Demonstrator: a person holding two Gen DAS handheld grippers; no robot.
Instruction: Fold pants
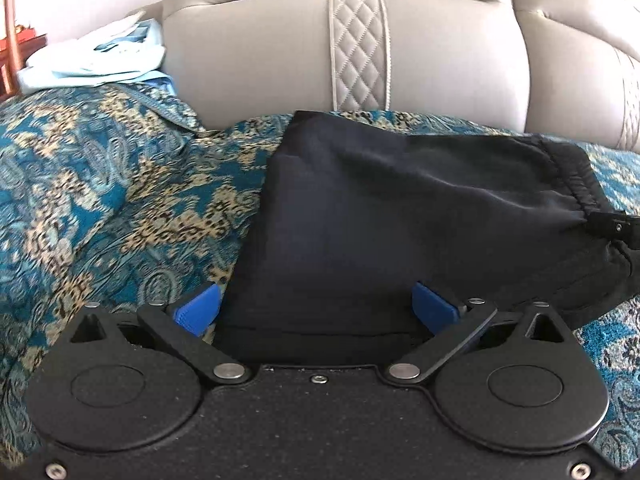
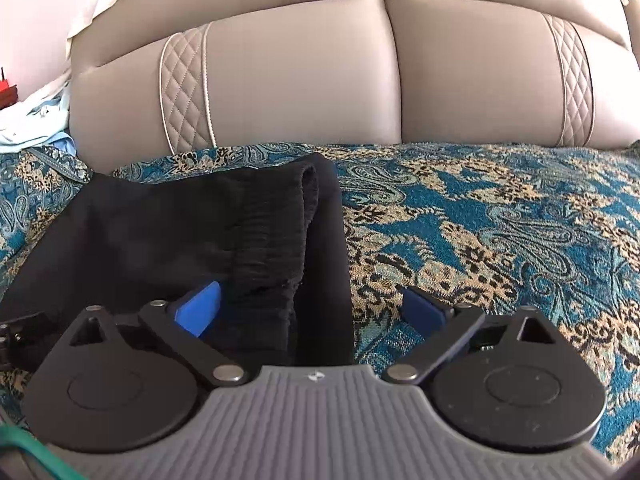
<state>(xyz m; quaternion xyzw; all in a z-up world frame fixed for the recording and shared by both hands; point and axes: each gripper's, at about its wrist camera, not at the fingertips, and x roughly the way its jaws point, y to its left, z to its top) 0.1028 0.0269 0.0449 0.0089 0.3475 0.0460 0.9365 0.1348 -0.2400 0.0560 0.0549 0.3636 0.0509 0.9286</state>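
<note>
Black pants (image 1: 400, 216) lie folded into a compact bundle on a teal and gold patterned cover (image 1: 100, 200), close to the sofa back. My left gripper (image 1: 316, 308) is open with its blue pads either side of the bundle's near left edge. The elastic waistband (image 1: 572, 184) is at the bundle's right. In the right wrist view the pants (image 2: 160, 240) lie left of centre with the waistband (image 2: 272, 232) gathered. My right gripper (image 2: 312, 308) is open over the bundle's near right edge; its left pad (image 2: 200, 308) is over cloth, its right pad (image 2: 424, 312) over the cover.
A beige leather sofa back (image 1: 280, 52) with quilted strips rises just behind the pants. Light blue and white clothes (image 1: 96, 60) are piled at the far left. The patterned cover (image 2: 500, 232) stretches out to the right. The other gripper's edge (image 2: 16, 336) shows at the left.
</note>
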